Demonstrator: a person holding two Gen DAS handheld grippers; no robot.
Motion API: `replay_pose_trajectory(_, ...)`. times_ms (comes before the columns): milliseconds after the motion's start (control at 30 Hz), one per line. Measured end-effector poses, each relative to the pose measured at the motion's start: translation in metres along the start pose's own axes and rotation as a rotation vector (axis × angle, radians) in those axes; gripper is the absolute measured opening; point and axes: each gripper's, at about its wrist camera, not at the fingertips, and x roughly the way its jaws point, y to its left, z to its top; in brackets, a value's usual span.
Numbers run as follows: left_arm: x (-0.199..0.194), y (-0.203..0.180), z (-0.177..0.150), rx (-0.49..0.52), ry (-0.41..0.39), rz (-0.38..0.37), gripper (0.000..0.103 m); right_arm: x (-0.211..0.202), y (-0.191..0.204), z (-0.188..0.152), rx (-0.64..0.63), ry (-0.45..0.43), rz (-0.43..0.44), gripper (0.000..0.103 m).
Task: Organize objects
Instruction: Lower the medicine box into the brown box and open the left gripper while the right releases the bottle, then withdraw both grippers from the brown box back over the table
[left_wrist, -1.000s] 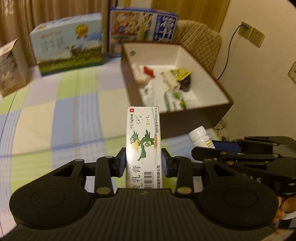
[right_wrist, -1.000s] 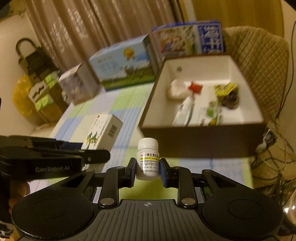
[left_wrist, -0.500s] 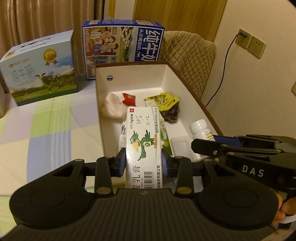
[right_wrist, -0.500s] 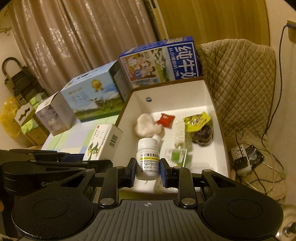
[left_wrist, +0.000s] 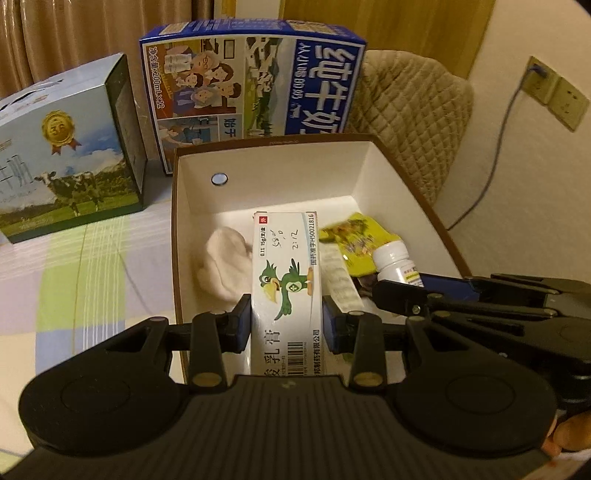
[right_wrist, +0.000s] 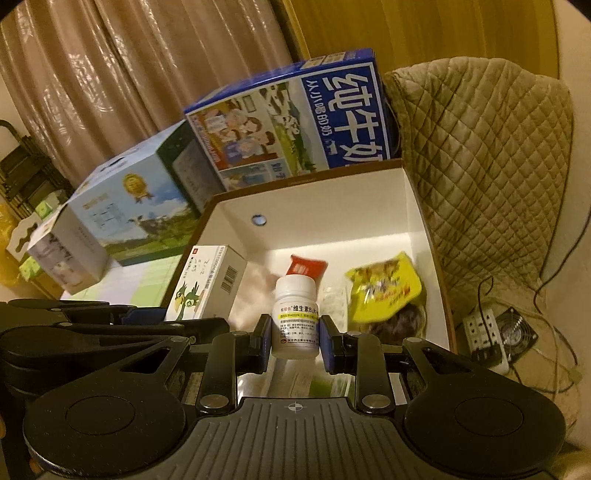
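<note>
My left claw (left_wrist: 286, 323) is clenched on the carton (left_wrist: 285, 280), its two pads pressing the long side faces near the barcode end. My right claw (right_wrist: 294, 338) is clenched on the pill bottle (right_wrist: 295, 317), pads on the label below the white cap. Both loads hang over the open storage box (left_wrist: 402, 173), inside its rim, above what already lies there: a pale cloth (left_wrist: 221, 264) by the left wall, a yellow packet (right_wrist: 384, 291) towards the right wall, and a red sachet (right_wrist: 306, 264) nearer the back wall.

The step in hand, as I judge it, is setting both things down inside the storage box. To do it well I should lower each until it is just above the floor before easing the pads apart, so nothing drops or bounces. The bare floor by the back wall looks like the best landing place for the carton. The claws sit close beside each other, so I would release one at a time to avoid knocking fingers.

The carton's long axis runs straight out along my fingers, its printed face up and its far end pointing at the back wall. The pill bottle's long axis runs forward along my right claw's fingers, cap leading towards the red sachet.
</note>
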Motion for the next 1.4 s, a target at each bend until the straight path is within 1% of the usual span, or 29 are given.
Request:
replay_pose_trajectory(300, 0.049, 0.009, 0.037, 0.027, 0.010, 0.044, 0.033, 0.043, -0.018, 0.026, 0.029, 0.016, -0.019, 0.024)
replay_pose_trajectory(467, 0.066, 0.011, 0.052, 0.049, -0.001, 0.034, 0.033, 0.056, -0.025, 0.035, 0.044, 0.003, -0.028, 0.024)
replay_pose_trajectory(567, 0.070, 0.011, 0.056, 0.063, -0.015, 0.037, 0.039, 0.063, -0.030, 0.039, 0.056, 0.003, -0.032, 0.024)
replay_pose_trajectory(700, 0.074, 0.015, 0.058, 0.066, -0.015, 0.043, 0.044, 0.070, -0.036, 0.043, 0.081, -0.008, -0.017, 0.024)
replay_pose_trajectory(767, 0.075, 0.017, 0.058, 0.061, -0.013, 0.047, 0.050, 0.072, -0.040, 0.046, 0.100, -0.017, -0.018, 0.025)
replay_pose_trajectory(800, 0.075, 0.018, 0.058, 0.060, -0.012, 0.045, 0.051, 0.072, -0.040, 0.047, 0.103, -0.024, -0.021, 0.025)
replay_pose_trajectory(833, 0.074, 0.019, 0.058, 0.061, -0.013, 0.042, 0.052, 0.071, -0.041, 0.048, 0.103, -0.032, -0.028, 0.029)
replay_pose_trajectory(867, 0.074, 0.019, 0.057, 0.063, -0.012, 0.041, 0.054, 0.069, -0.041, 0.048, 0.100, -0.037, -0.033, 0.035)
replay_pose_trajectory(900, 0.073, 0.019, 0.057, 0.065, -0.012, 0.041, 0.055, 0.067, -0.041, 0.049, 0.095, -0.038, -0.037, 0.039)
replay_pose_trajectory(933, 0.072, 0.019, 0.056, 0.069, -0.014, 0.039, 0.056, 0.063, -0.040, 0.049, 0.088, -0.040, -0.035, 0.044)
replay_pose_trajectory(967, 0.070, 0.019, 0.055, 0.073, -0.018, 0.036, 0.060, 0.059, -0.039, 0.048, 0.083, -0.043, -0.032, 0.045)
replay_pose_trajectory(1100, 0.059, 0.018, 0.049, 0.082, -0.027, 0.012, 0.066, 0.038, -0.034, 0.043, 0.070, -0.052, -0.033, 0.047)
replay_pose_trajectory(1167, 0.052, 0.016, 0.044, 0.084, -0.033, 0.003, 0.072, 0.027, -0.032, 0.039, 0.073, -0.056, -0.032, 0.048)
replay_pose_trajectory(1400, 0.020, 0.011, 0.025, 0.069, -0.054, -0.040, 0.079, -0.017, -0.028, 0.019, 0.091, -0.077, -0.032, 0.059)
